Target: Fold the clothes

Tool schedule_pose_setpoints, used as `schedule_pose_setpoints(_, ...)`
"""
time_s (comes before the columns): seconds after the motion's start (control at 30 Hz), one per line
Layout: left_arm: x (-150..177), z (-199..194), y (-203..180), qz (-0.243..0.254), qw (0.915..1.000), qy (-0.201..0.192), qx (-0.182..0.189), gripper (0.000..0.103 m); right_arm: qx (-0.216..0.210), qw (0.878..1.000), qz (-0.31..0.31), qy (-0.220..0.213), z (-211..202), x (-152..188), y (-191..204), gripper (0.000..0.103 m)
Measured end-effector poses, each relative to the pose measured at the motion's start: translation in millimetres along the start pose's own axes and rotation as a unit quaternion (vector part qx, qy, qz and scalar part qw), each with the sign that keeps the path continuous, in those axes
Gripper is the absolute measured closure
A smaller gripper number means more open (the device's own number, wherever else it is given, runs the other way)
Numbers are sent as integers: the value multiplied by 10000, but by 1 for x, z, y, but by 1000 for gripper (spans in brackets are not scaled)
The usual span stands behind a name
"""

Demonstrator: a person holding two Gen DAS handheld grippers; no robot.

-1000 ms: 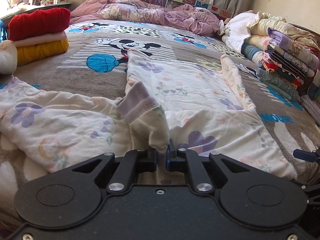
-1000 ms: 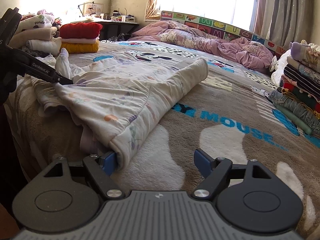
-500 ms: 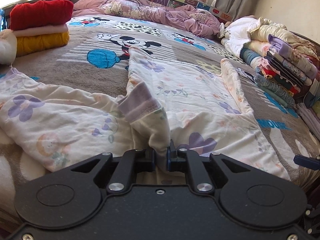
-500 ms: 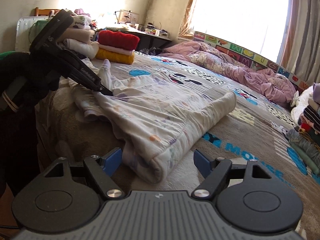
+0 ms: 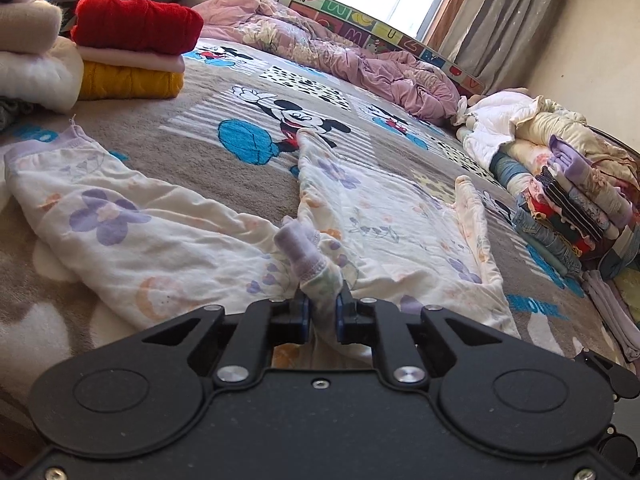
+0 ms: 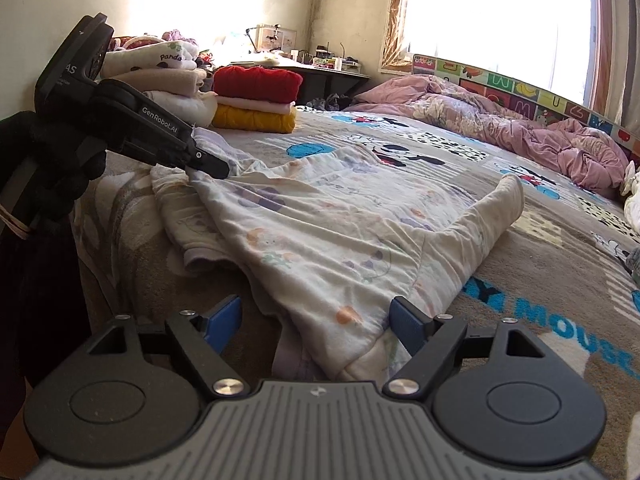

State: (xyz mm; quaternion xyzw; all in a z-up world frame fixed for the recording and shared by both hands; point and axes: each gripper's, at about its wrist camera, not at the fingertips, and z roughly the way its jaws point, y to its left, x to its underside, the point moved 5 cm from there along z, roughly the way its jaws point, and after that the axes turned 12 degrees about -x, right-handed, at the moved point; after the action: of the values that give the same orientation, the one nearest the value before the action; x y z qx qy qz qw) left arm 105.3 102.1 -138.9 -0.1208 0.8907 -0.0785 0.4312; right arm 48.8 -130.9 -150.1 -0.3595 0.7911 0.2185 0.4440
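- The floral garment (image 5: pixel 384 216) is lying spread across the near half of the bed's cartoon blanket (image 5: pixel 224 120); one sleeve is reaching off to the left, the body is running away toward the far side, and a rolled edge is trailing along its right.
- The left gripper (image 5: pixel 321 312) is pinching a bunched fold of that garment, close by the pale purple cuff (image 5: pixel 298 246); its jaws are clamped tight with cloth filling the narrow gap between them; from the right wrist view the same tool (image 6: pixel 212 166) is lifting the fabric into a small ridge at the left edge.
- The right gripper (image 6: pixel 316 322) is hanging wide open; the near corner of the garment is drooping between its blue pads (image 6: pixel 404 320), touching neither that I can make out.
- Judging by the wrinkles and the way it is draping, this is thin, soft, light cotton; it is going to sag and slide rather than hold a line, and a single pinch is only going to drag it into a rope.
- Best holds, I'd say, are the hems, cuffs and seamed corners, where the cloth is doubled and less likely to slip out.
- The near corner is sitting right in the right jaws' mouth, so a close there looks the natural second grip; stacks of folded clothes (image 5: pixel 136 40) are waiting at the far left.
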Motion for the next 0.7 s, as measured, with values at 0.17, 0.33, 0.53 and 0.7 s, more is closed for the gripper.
schedule_pose_setpoints(0.17, -8, -1, 9, -42, 9991, 3, -420, 73, -288, 9995, -5, 88, 3, 1, 4, 20)
schedule_pose_setpoints(0.33, -39, -17, 12, -109, 9932, -531, -1034, 63, -468, 9986, -133, 203, 9, 3, 8, 16)
schedule_pose_setpoints(0.53, -62, -16, -67, 876, 9926, -730, -421, 64, -715, 9972, -116, 207, 12, 6, 8, 10)
schedule_pose_setpoints(0.7, -61, 3, -157, 1940, 9779, -764, 180, 64, -895, 9959, -4, 140, 14, 7, 6, 6)
